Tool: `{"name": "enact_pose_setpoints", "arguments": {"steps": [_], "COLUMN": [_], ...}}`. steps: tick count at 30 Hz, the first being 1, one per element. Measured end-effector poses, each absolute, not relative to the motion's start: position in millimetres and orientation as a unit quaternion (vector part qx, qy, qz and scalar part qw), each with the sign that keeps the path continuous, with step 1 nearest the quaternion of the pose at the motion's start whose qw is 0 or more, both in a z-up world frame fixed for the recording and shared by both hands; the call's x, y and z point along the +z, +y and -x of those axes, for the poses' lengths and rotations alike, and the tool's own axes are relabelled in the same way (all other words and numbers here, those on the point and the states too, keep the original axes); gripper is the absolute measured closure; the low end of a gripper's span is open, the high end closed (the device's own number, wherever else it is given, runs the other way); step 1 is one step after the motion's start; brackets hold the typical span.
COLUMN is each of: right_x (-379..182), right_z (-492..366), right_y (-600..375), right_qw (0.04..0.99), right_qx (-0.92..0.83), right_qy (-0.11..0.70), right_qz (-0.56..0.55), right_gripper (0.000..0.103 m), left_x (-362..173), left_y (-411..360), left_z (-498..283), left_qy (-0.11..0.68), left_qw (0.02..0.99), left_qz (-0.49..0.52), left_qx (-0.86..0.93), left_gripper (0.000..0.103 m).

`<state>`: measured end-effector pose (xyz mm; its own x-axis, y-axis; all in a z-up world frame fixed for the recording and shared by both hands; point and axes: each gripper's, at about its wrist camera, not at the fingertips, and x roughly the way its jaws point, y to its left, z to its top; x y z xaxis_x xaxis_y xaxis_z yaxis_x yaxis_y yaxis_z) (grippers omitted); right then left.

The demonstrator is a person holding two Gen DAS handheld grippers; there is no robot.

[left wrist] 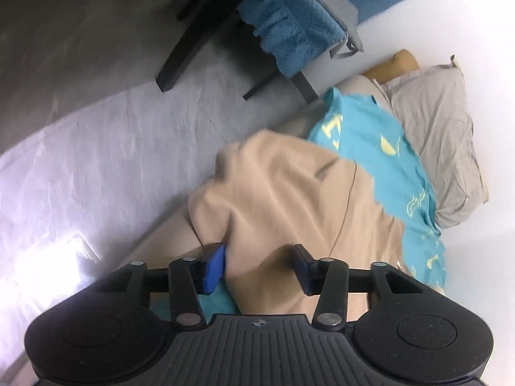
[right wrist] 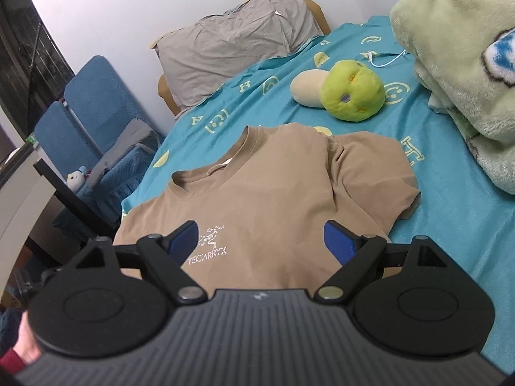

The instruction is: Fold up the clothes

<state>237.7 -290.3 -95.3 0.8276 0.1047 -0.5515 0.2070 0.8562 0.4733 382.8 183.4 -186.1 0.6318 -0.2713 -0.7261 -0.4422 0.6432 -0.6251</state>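
A tan T-shirt [right wrist: 267, 199] lies face up on the turquoise bedsheet [right wrist: 450, 225], collar toward the grey pillow [right wrist: 231, 48]. The left gripper [left wrist: 257, 267] stands partly open with a fold of the shirt bunched between its 2 pads, pressing on neither. The right gripper [right wrist: 264, 244] hangs wide open over the chest logo, holding nothing.

One tan cotton T-shirt [right wrist: 264, 193], one grey pillow [right wrist: 231, 45], one turquoise patterned bedsheet [right wrist: 450, 218], one pale-green fleece blanket [right wrist: 457, 64] — and two soft toys: green-headed plush [right wrist: 351, 90], small white plush [right wrist: 76, 178].
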Motion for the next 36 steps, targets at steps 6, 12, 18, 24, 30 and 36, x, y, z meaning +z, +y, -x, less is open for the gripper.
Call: {"name": "enact_pose_setpoints", "arguments": {"steps": [6, 12, 18, 24, 30, 36], "right_x": [-97.2, -98.4, -91.7, -80.9, -81.1, -103.4], "right_z": [-239.9, -241.1, -236.5, -220.2, -204.8, -198.3], "right_y": [-289.9, -291.1, -302.0, -324.7, -370.9, -403.8], "right_qw": [0.915, 0.918, 0.921, 0.918, 0.871, 0.824], "right_qx": [-0.025, -0.029, -0.036, -0.032, 0.01, -0.045], "right_qy": [0.296, 0.295, 0.29, 0.284, 0.308, 0.307], "right_qz": [-0.272, -0.261, -0.258, -0.276, -0.382, -0.474], "right_gripper": [0.017, 0.017, 0.017, 0.017, 0.017, 0.015], "left_x": [-151.4, -144.8, -110.8, -61.0, -47.3, -68.5], "left_y": [156.4, 122.4, 96.9, 65.5, 42.6, 32.7], "left_z": [-386.1, -398.3, -365.2, -268.3, -165.1, -129.2], "left_qy": [0.403, 0.426, 0.407, 0.358, 0.326, 0.33], "left_qw": [0.863, 0.886, 0.906, 0.933, 0.943, 0.936], "left_qz": [0.299, 0.157, 0.091, 0.036, 0.057, 0.097], "left_qx": [0.058, 0.096, 0.069, 0.023, -0.048, -0.075], "left_gripper": [0.098, 0.096, 0.064, 0.02, 0.001, 0.0]}}
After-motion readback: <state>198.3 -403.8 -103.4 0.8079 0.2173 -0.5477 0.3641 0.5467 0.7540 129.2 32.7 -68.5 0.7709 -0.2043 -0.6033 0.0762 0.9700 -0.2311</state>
